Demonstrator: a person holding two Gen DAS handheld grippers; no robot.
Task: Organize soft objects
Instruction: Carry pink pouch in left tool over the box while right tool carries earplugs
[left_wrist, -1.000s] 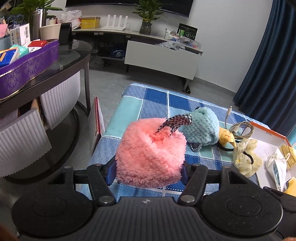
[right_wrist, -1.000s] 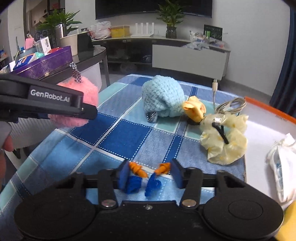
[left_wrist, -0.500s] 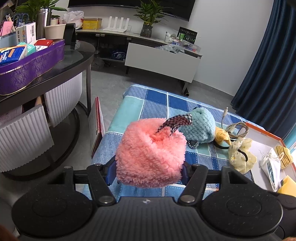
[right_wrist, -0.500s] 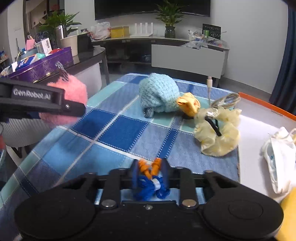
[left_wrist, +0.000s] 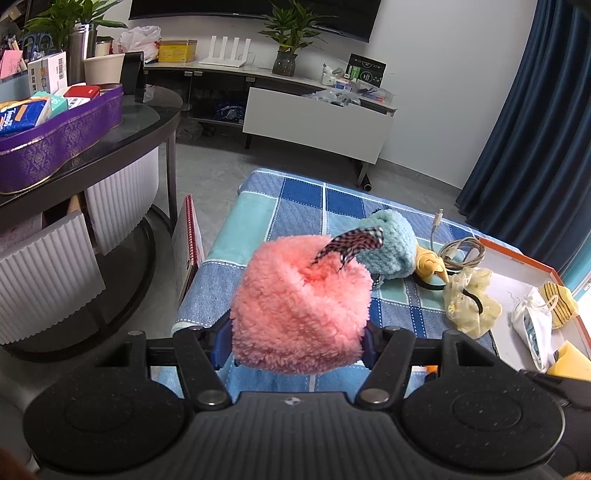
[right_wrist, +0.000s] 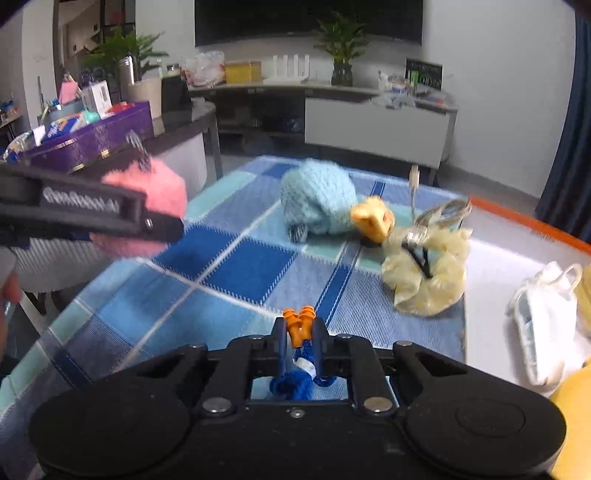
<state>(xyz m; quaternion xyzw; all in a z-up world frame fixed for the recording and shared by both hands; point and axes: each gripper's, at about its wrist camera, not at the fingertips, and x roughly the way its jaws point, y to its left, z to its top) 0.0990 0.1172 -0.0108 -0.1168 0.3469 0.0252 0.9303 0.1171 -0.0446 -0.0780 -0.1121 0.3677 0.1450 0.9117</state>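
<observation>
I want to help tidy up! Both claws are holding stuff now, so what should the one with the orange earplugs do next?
Probably carry them right, toward the white tray. The right claw is shut on the orange earplugs, and a face mask already lies in that tray. The left claw grips the pink pouch.

Checked cloth (right_wrist: 258, 273): blue pouch (right_wrist: 317, 199), yellow scrunchie (right_wrist: 428, 280).

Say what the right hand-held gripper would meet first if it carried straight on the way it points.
Probably the checked cloth, bare ahead of the right hand-held gripper, which is shut on the corded earplugs. The yellow scrunchie lies off to the right, though depth is unclear.
</observation>
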